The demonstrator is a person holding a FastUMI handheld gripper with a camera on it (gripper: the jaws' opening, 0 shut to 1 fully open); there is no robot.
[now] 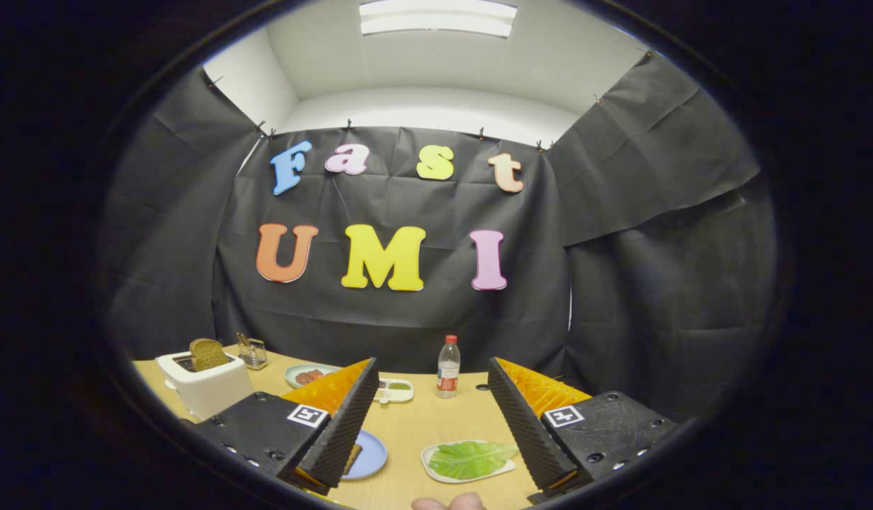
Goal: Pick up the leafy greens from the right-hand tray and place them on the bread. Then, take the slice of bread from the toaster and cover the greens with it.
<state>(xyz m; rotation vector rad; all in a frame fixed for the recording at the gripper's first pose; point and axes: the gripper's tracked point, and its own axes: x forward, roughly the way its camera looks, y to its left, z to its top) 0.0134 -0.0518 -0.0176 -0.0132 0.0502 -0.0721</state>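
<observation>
Held level above the near edge of the wooden table (408, 425), aimed toward the far wall. Gripper (432, 382) spread wide, fingers gripping nothing, a broad gap of bare tabletop between them. Fingertips of a hand (448, 503) just showing at the near edge, below the gap.

Leafy greens (471, 458) lying flat on a white tray (436, 471), near and between the fingers, closer to the right finger and clear of it. Blue plate (369, 457) to the left of that tray, partly hidden behind the left finger, with a brown slice of bread (351, 457) peeking out on it.

White toaster (209, 386) at far left, a brown slice of toast (208, 353) standing up out of its slot. Small wire holder (253, 353) just right of the toaster. Farther back, a pale plate of reddish food (310, 375), a small white dish (396, 389) with green bits, and a clear bottle (448, 367) with a red cap standing upright between the fingertips, well beyond them.
</observation>
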